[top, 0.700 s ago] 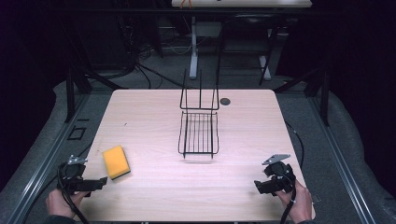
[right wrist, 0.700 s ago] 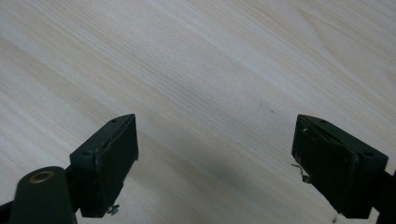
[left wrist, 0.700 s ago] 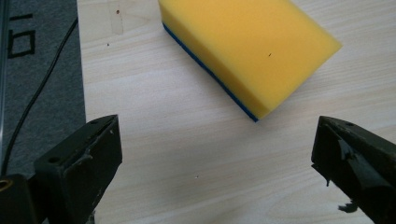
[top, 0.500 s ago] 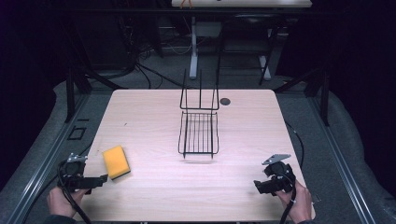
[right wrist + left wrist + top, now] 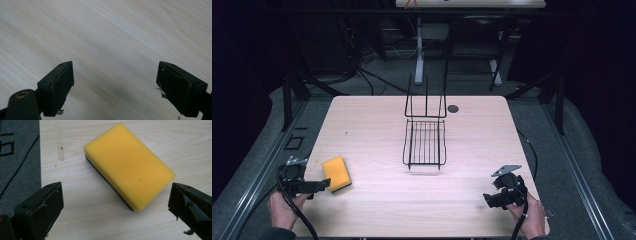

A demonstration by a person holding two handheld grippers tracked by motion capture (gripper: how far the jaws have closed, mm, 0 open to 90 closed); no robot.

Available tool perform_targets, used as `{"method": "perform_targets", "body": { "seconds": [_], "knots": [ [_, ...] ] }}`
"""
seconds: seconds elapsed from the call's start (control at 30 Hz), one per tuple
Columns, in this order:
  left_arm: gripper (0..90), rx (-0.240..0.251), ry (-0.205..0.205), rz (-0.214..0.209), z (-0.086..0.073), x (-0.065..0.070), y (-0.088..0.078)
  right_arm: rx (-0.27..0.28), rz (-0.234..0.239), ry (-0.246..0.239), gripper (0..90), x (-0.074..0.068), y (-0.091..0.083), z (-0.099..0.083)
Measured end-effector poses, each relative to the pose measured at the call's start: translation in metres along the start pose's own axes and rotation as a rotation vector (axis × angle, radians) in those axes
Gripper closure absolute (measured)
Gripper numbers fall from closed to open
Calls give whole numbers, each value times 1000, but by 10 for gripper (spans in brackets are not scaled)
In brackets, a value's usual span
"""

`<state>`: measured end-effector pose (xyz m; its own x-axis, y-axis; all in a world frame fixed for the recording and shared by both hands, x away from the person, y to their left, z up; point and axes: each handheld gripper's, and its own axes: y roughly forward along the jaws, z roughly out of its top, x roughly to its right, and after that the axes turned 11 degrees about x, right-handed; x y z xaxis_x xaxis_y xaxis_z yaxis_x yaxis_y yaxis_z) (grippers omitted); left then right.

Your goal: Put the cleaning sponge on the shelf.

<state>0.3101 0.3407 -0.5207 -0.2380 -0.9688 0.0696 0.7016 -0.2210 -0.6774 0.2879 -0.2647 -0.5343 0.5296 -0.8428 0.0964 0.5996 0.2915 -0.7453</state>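
Note:
A yellow sponge (image 5: 336, 173) with a blue underside lies flat near the left front of the wooden table (image 5: 372, 125). My left gripper (image 5: 323, 184) is held low at the table's left edge, its black jaws pointing right and reaching the sponge's near corner. In the left gripper view the sponge (image 5: 128, 175) lies just ahead of the left gripper (image 5: 116, 189), whose jaws stand wide open, clear of it on both sides. My right gripper (image 5: 490, 198) rests at the right front, held by a hand. In its own view the right gripper (image 5: 115, 67) is open over bare wood.
A black wire basket (image 5: 425, 145) with a tall upright back stands at the table's middle, toward the far side. A small dark round grommet (image 5: 453, 108) sits behind it. Cables trail from both grippers over the front edge. Grey floor mat surrounds the table.
My left gripper has edged forward and right, so its jaws now reach the sponge's near corner. The sponge, basket and right gripper have kept still.

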Motion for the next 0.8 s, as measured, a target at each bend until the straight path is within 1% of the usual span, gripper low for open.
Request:
{"method": "perform_targets", "body": {
  "seconds": [0.1, 0.2, 0.23, 0.3, 0.37, 0.43, 0.53, 0.57, 0.63, 0.7, 0.8],
  "knots": [
    [1, 16, -27, 4, 3, -4, 1, 1, 1, 7, 141, 0, -1, 1],
    [1, 22, -38, 12, 7, -5, 3, 3, 3, 5, 141, -1, -2, 1],
    [1, 22, -38, 11, 8, -6, 5, 3, 0, -3, 142, -1, -2, 1],
    [2, 18, -36, 18, 11, -5, 9, -1, 3, -1, 141, -1, -1, 1],
    [29, 12, -36, 13, 14, -4, 14, -6, -3, -8, 141, -2, 0, 2],
    [85, 3, -31, 10, 16, -2, 18, -3, 0, -7, 142, -2, 0, 1],
    [148, -6, -39, 2, 19, 0, 24, -11, -2, -7, 142, -2, 0, 1],
    [159, -9, -37, 1, 19, 0, 26, -12, -2, -7, 142, -2, 0, 1],
    [163, -12, -44, -1, 21, 1, 30, -10, 0, -8, 142, -2, 0, 1],
    [188, -12, -53, -3, 22, 1, 32, -7, 1, -6, 142, -2, 0, 1],
    [171, -24, -54, -8, 23, 3, 36, -11, 0, -8, 142, -2, 0, 1]
  ]
}}
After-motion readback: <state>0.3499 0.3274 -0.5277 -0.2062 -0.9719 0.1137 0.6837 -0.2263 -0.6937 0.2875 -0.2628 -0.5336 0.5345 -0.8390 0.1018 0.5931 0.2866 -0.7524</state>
